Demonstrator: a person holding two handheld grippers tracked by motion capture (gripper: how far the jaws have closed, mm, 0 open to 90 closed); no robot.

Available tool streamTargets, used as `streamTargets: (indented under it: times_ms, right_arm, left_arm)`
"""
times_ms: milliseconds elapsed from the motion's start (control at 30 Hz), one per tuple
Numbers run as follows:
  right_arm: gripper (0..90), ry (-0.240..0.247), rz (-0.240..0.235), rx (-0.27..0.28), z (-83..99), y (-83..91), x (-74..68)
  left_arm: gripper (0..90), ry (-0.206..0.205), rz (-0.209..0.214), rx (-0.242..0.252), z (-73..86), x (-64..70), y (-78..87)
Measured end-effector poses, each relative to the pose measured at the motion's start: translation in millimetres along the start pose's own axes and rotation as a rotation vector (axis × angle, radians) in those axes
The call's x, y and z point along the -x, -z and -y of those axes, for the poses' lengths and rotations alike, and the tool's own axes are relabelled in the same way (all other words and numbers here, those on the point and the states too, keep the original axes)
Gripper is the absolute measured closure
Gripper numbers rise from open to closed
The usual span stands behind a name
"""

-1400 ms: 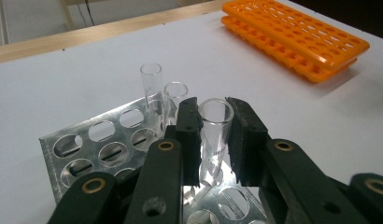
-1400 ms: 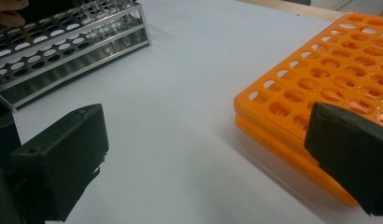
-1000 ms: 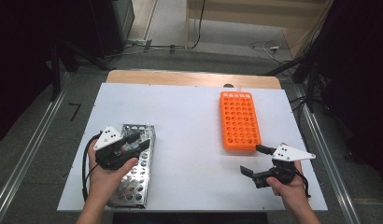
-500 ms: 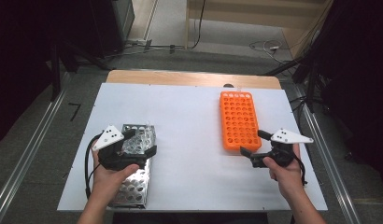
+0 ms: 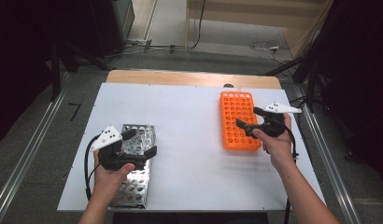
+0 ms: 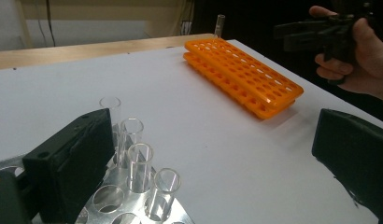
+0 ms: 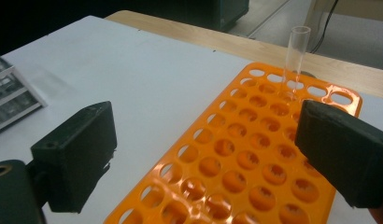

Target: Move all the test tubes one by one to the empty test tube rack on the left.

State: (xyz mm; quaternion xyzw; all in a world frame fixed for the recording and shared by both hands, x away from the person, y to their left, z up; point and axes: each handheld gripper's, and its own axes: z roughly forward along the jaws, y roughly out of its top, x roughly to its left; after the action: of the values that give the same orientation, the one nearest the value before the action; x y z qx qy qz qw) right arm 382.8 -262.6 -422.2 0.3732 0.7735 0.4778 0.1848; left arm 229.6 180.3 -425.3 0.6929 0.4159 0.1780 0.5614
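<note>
High view, left tool [image 5: 139, 143] over metal rack [image 5: 133, 172], jaws apart

Both forearms enter from 6 o'clock. The left hand [image 5: 108, 170] holds the left gripper [image 5: 142, 143] at about 7 o'clock, jaws wide apart and pointing toward 3 o'clock. The right hand [image 5: 273, 140] holds the right gripper [image 5: 248, 119] at about 3 o'clock, its 2 jaws spread, pointing toward 9 o'clock.
</note>
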Motion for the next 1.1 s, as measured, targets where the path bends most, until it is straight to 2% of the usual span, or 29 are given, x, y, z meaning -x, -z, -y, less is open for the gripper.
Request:
streamTargets:
  times_ms: [100,267,400,567,800,900,1100]
  right_arm:
    - [9.4,-0.025,0.035,-0.003,-6.2,-13.4,7.7]
    - [20.6,-0.046,0.131,-0.021,-12.6,-35.2,19.2]
    - [31.0,-0.061,0.171,-0.046,-17.3,-51.8,30.3]
    - [42.4,-0.081,0.183,-0.068,-24.4,-68.3,40.4]
    - [48.1,-0.102,0.199,-0.122,-30.8,-90.2,51.0]
    - [50.8,-0.104,0.186,-0.14,-32.5,-97.8,51.8]
    - [58.5,-0.103,0.217,-0.18,-32.1,-108.8,52.4]
  left_arm:
    - [0.0,-0.001,0.001,0.001,0.0,0.1,0.1]
    - [0.0,0.002,0.004,0.003,-0.1,-0.6,0.5]
    - [0.0,0.003,0.007,0.003,-0.1,-1.1,0.7]
    - [0.0,0.007,0.015,0.005,-0.4,-1.3,1.2]
    - [0.0,0.001,0.021,0.003,-0.8,0.1,0.8]
    - [0.0,0.001,0.022,0.004,-0.8,0.1,0.9]
    - [0.0,0.004,0.021,0.001,-0.4,0.3,0.2]
